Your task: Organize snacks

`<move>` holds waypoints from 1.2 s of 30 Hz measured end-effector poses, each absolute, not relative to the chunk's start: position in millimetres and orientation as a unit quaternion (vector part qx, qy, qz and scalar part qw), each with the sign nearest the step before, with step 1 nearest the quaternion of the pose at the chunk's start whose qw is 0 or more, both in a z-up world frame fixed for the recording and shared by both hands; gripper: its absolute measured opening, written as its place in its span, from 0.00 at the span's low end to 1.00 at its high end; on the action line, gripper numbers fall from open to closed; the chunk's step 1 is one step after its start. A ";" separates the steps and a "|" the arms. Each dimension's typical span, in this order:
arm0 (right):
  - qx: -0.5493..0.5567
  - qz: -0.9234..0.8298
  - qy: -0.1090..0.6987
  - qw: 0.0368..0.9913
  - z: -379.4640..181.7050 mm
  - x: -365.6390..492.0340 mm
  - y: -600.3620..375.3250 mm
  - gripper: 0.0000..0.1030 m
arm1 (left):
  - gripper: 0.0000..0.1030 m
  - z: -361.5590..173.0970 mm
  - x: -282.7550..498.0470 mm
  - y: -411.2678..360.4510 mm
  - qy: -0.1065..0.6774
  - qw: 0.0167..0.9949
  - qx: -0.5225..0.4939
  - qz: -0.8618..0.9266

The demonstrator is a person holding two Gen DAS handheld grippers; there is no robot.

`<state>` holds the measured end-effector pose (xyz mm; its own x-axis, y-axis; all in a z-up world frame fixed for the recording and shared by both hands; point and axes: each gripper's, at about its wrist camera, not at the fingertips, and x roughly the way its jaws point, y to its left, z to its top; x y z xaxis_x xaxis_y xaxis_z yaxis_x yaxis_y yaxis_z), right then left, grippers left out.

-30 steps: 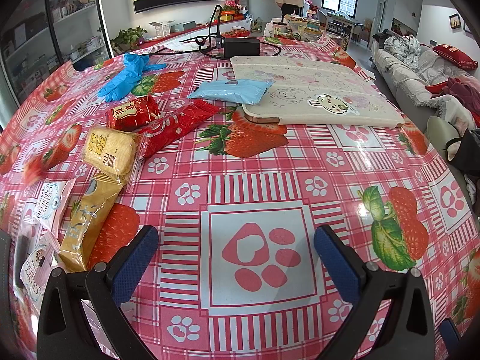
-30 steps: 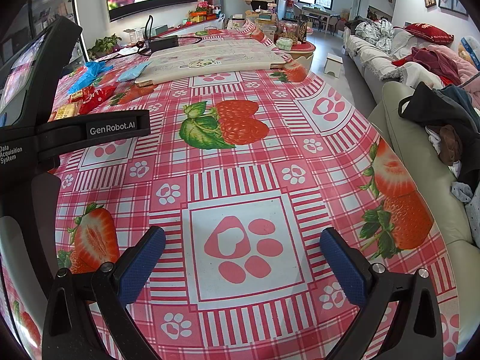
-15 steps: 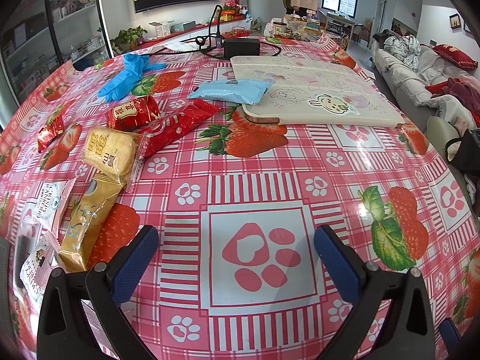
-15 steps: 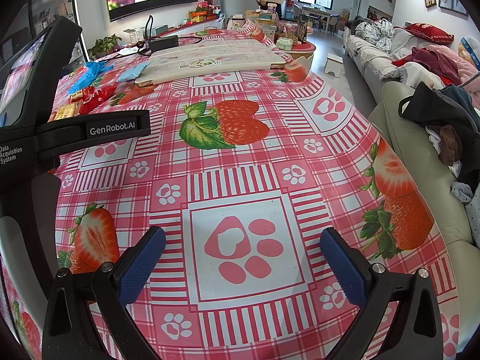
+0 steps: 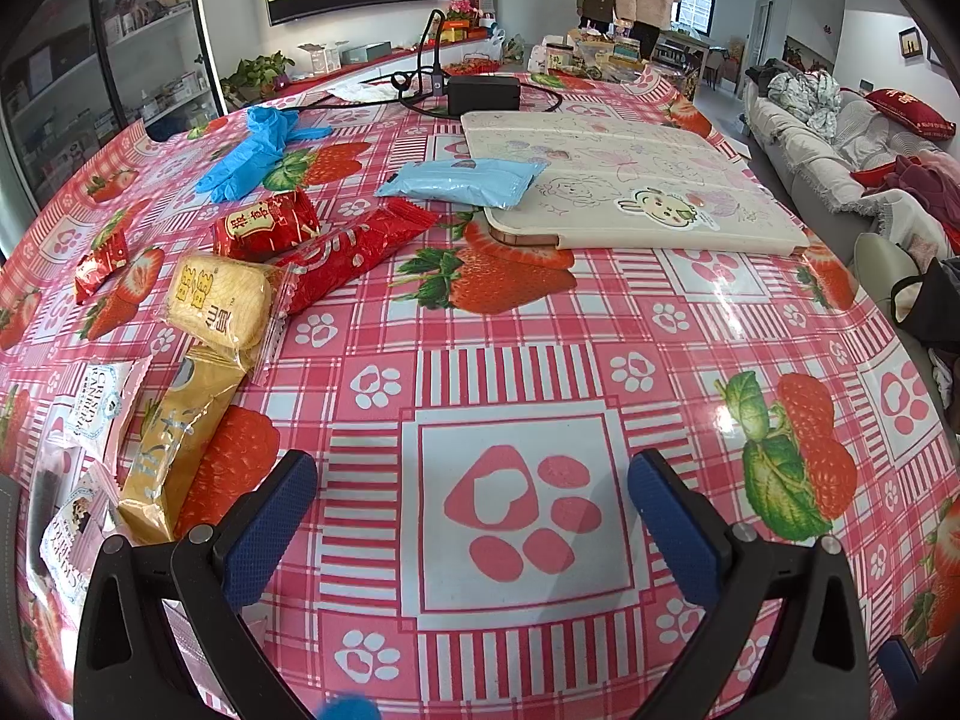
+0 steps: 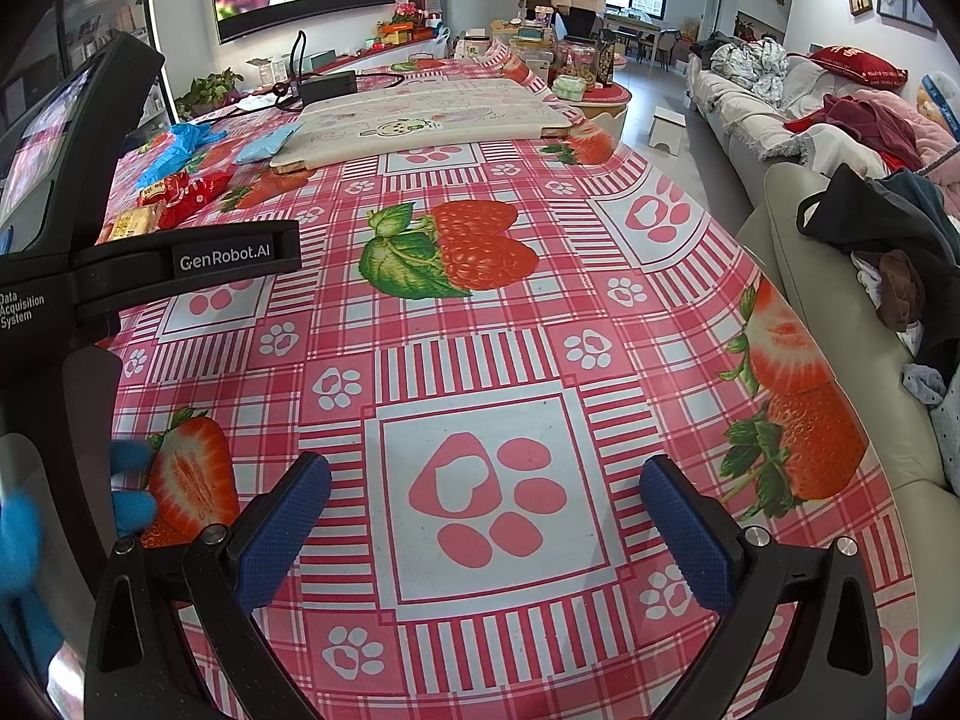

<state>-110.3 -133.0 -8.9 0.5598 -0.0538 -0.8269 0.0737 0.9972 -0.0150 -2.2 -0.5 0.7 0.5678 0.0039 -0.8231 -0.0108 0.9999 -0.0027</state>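
While snacks [image 5: 216, 300] wait at left, both grippers hover.
Left gripper [image 5: 474, 516] and right gripper [image 6: 486, 516] gape empty (over the tablecloth [image 5: 516, 360]).

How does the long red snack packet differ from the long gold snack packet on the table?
The long red snack packet lies farther from the left hand-held gripper, its near end against the yellow cracker pack. The long gold snack packet lies nearer, its far end tucked under that pack. Red points toward the light-blue pouch; gold points toward the camera. Both are slim, sealed and flat.
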 end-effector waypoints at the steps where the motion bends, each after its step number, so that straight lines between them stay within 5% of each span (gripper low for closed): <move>1: 0.011 -0.036 0.468 0.883 -9.0 -110.3 -133.1 1.00 | 1.00 1.5 -5.3 0.0 0.472 0.882 0.000 -0.009; 7: 0.011 -0.036 0.468 0.883 -9.1 -110.1 -132.9 1.00 | 1.00 10.2 -22.1 -0.7 0.494 0.867 0.018 -0.058; 15: 0.007 -0.036 0.484 0.874 -7.8 -103.9 -128.8 1.00 | 1.00 60.2 -57.4 69.2 0.418 0.908 0.014 -0.041; 24: 0.094 0.047 0.572 0.814 22.2 -52.5 -99.5 1.00 | 1.00 46.7 -51.6 165.6 0.435 0.900 -0.030 0.020; 36: 0.013 0.029 0.568 0.823 17.4 9.6 -41.0 1.00 | 1.00 36.7 -33.3 180.4 0.444 0.895 -0.004 0.041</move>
<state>9.6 -41.0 17.4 0.3537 0.0626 -0.9333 -0.0327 0.9980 0.0545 -33.3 180.4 36.7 0.6025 0.0703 -0.7950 -0.0770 0.9966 0.0297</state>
